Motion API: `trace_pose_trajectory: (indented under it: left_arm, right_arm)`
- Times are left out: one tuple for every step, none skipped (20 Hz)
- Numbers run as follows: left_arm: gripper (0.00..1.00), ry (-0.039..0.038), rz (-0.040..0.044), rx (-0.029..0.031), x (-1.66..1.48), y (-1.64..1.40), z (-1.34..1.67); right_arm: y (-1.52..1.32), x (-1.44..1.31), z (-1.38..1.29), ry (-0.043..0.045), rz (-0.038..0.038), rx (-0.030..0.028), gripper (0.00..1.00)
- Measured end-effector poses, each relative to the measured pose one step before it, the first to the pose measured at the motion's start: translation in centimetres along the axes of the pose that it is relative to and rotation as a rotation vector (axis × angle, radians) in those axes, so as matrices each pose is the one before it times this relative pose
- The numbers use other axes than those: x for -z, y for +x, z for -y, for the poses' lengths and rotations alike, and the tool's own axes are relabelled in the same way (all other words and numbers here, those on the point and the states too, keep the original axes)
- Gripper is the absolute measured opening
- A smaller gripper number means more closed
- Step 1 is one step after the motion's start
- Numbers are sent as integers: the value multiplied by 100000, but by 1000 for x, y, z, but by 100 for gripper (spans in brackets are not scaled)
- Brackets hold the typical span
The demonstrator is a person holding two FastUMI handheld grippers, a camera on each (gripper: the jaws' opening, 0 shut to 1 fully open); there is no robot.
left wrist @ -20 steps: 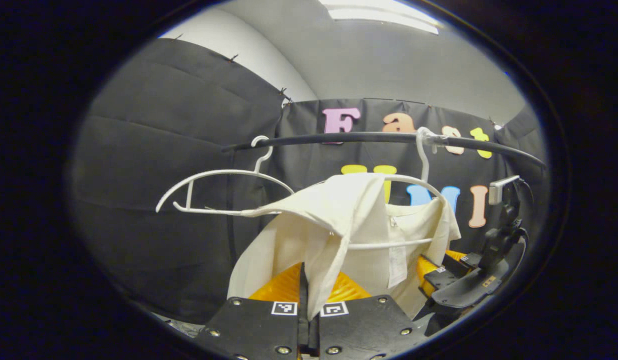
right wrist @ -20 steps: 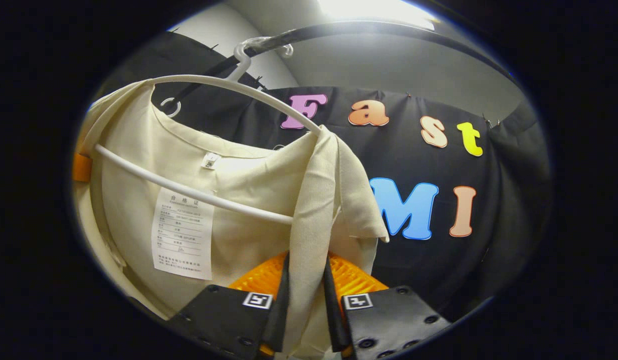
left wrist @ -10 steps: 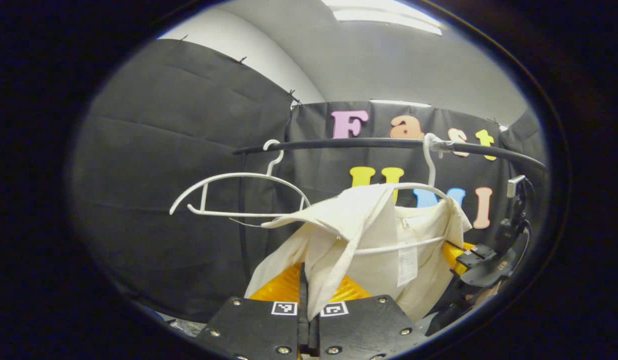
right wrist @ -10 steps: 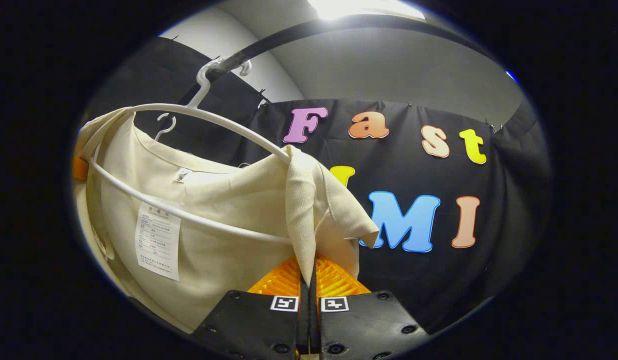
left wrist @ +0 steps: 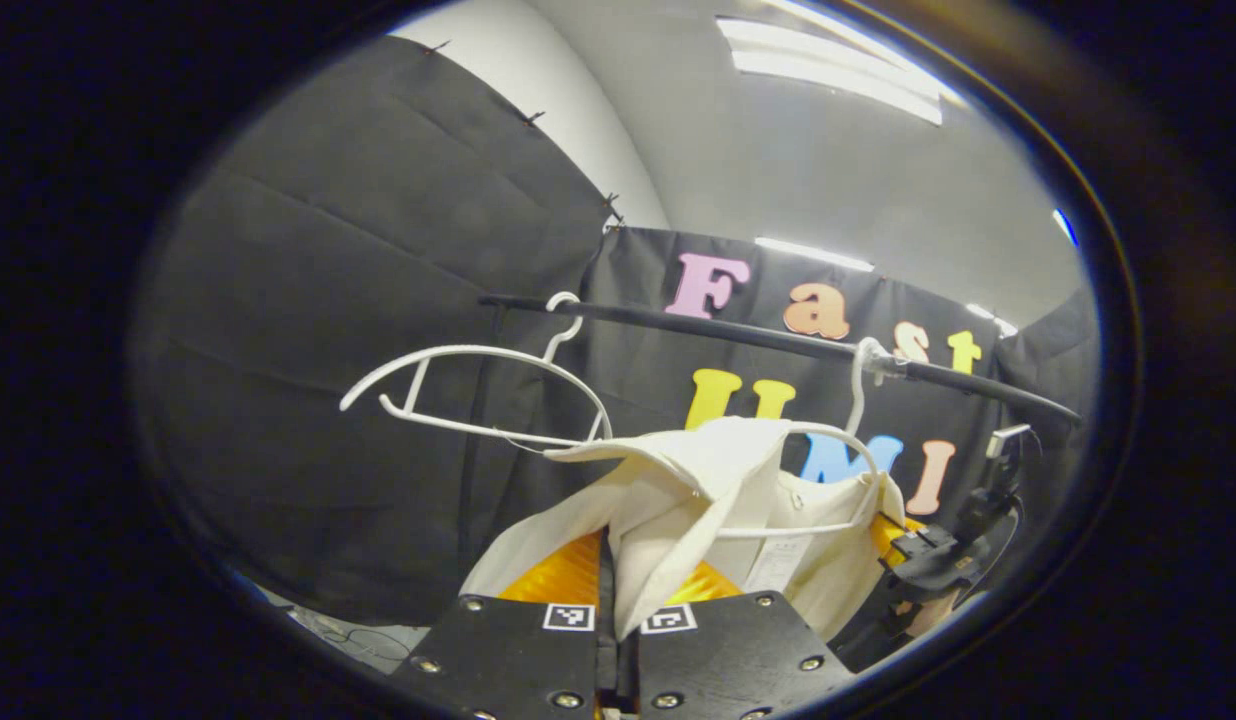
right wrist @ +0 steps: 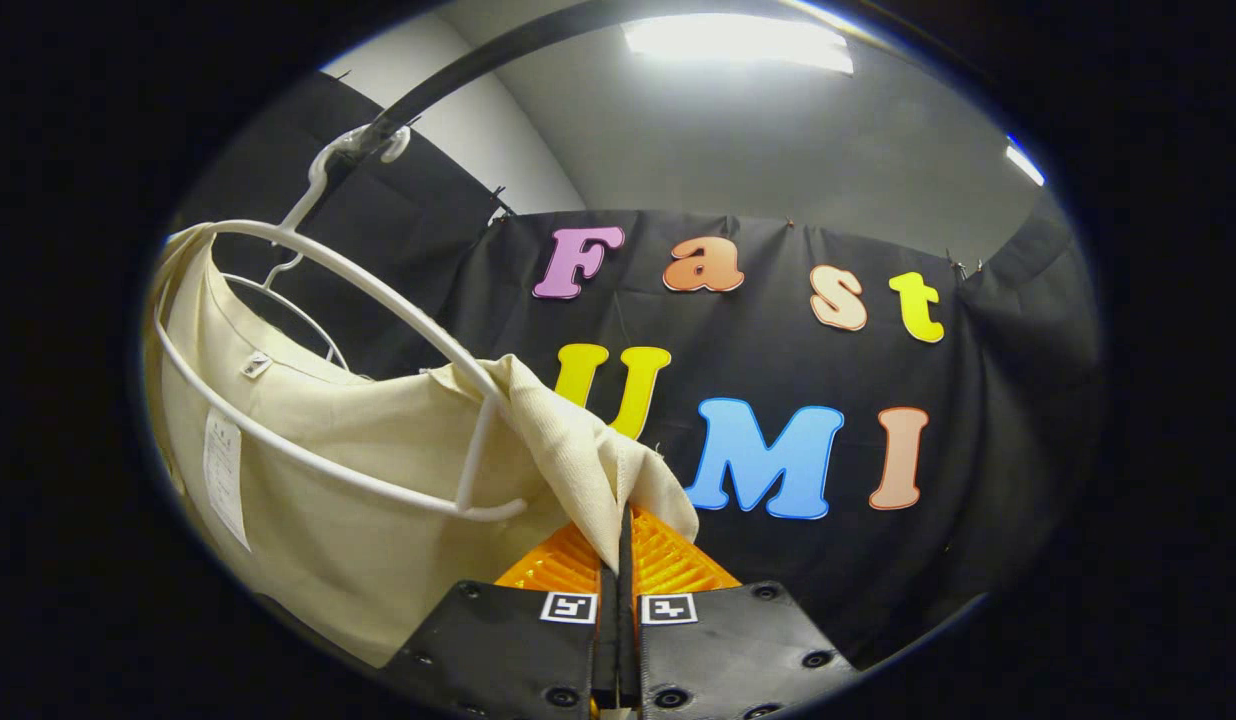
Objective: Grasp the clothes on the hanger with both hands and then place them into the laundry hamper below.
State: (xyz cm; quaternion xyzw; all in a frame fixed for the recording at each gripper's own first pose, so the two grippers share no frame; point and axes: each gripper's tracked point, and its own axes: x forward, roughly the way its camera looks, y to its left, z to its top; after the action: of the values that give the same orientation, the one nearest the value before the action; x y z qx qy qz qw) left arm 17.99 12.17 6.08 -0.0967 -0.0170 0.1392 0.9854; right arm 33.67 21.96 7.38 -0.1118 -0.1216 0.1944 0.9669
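Currently I have both grippers clamped on the cream garment (left wrist: 678, 500). In the left gripper view, my left gripper (left wrist: 618, 590) has its two orange fingers (left wrist: 558, 575) pressed together on a fold of the cloth near one shoulder, with almost no gap between them. The fabric rises from the pinch and drapes over the end of the white hanger (left wrist: 828, 470), whose hook sits on the black rail (left wrist: 778, 340). The garment's body hangs below the hanger bar with a white label visible inside.

Right gripper view: my right gripper (right wrist: 618, 565) pinches the other shoulder of the garment (right wrist: 378, 470) between its orange fingers (right wrist: 668, 560), jaws closed tight on the cloth. Here the fabric has slid off the end of the hanger (right wrist: 378, 300); the bare white tip and a short strut stand clear just left of the pinched cloth. The rest of the garment hangs behind the lower bar, on the left.

A second white hanger (left wrist: 458, 385), bare, hangs farther along the rail in the left gripper view. The right gripper (left wrist: 938, 560) also shows there at the far lower right, beside the garment's edge. I see no hamper from either camera.
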Motion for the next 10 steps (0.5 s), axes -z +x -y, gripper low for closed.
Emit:
trace_pose_trajectory:
  left_arm:
    - [2, 3644, -2776, 4003, 239, -157, 418]
    - [2, 3243, -3412, 4746, 222, -346, 797]
    - [2, 2494, -252, 1770, -272, -419, 369]
    - [1, -158, -10, 1831, -350, -129, 435]
    - [1, -893, 1045, 378, -497, 84, 175]
    - [2, -1415, 725, -33, -504, 110, -91]
    - [2, -1477, 220, 912, -275, -271, 314]
    - [1, -1032, 576, 1721, -472, -422, 306]
    - [1, -638, 832, 1869, -648, -245, 134]
    - [1, -611, 644, 1473, -718, -264, 43]
  right_arm:
    - [69, -107, 295, 532, 200, 529, 2]
    - [86, -116, 235, -320, 384, 363, 2]
    - [76, -30, 104, -978, -24, 177, 2]
    - [28, 36, -90, -964, 58, -214, 2]
    - [-33, -63, -116, -866, 128, -199, 2]
    - [-51, -109, 56, -982, 385, -51, 2]
    - [85, -108, 40, -800, 206, -1, 2]
    - [17, -152, 101, -523, 350, 72, 2]
    - [97, -243, 212, -521, 579, 228, 2]
    - [100, -222, 245, -536, 621, 456, 2]
